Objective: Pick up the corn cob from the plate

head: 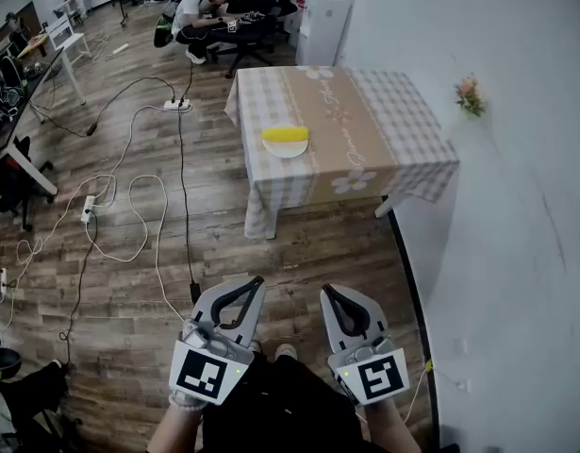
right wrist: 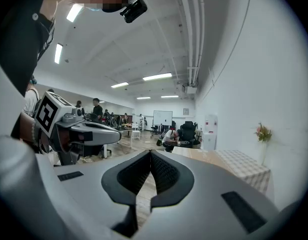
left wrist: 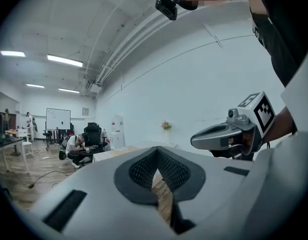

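Observation:
The yellow corn cob point(head: 285, 134) lies on a small white plate point(head: 287, 148), near the left edge of a table with a checked cloth point(head: 403, 130). Both grippers hover over the wooden floor, well short of the table. In the head view my left gripper point(head: 255, 283) and my right gripper point(head: 327, 293) point side by side toward the table, each shut with nothing in it. The left gripper view shows its own jaws point(left wrist: 156, 150) closed, with the right gripper point(left wrist: 219, 135) beside them. In the right gripper view the closed jaws point(right wrist: 150, 153) aim at the table point(right wrist: 239, 164). Neither gripper view shows the corn.
White cables point(head: 129, 206) and a power strip point(head: 176, 105) trail over the floor left of the table. A person point(head: 200, 12) sits in an office chair behind it. A white wall point(head: 516, 206) with a small flower point(head: 470, 94) runs along the right. Desks stand at far left.

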A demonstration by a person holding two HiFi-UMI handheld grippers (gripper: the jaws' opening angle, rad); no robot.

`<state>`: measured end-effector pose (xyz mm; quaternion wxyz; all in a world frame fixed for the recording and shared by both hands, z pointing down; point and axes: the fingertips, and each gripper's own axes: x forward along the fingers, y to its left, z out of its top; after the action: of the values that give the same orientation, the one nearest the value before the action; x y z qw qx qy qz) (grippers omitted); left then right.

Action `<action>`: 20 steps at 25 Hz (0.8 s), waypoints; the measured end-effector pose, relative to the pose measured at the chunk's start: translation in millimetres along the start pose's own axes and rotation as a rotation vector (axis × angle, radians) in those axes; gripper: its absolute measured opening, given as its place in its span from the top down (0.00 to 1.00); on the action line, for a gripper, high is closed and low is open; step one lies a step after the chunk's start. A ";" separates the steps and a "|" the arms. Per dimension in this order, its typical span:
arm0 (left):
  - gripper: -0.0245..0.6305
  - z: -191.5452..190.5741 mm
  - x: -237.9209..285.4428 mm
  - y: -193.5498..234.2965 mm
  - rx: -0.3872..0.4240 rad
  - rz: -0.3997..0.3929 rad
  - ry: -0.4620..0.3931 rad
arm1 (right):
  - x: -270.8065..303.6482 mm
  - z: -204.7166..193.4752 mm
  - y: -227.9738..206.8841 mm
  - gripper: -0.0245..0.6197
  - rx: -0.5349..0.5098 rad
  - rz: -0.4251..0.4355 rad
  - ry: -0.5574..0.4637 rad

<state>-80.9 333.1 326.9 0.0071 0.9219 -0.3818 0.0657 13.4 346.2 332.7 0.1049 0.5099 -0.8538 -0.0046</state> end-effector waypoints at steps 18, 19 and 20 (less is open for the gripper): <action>0.94 -2.6 -8.7 24.8 0.003 -0.028 -0.014 | 15.7 2.1 13.4 0.90 0.043 -0.045 0.012; 0.94 -2.2 -10.5 26.0 0.003 -0.031 -0.017 | 16.2 3.0 15.1 0.90 0.042 -0.050 0.009; 0.94 -1.6 -12.6 27.2 0.006 -0.034 -0.021 | 16.7 3.8 17.2 0.90 0.042 -0.054 0.007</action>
<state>-109.1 322.8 325.9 0.0018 0.9289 -0.3660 0.0571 -9.9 339.5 333.9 0.0970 0.5349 -0.8392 0.0122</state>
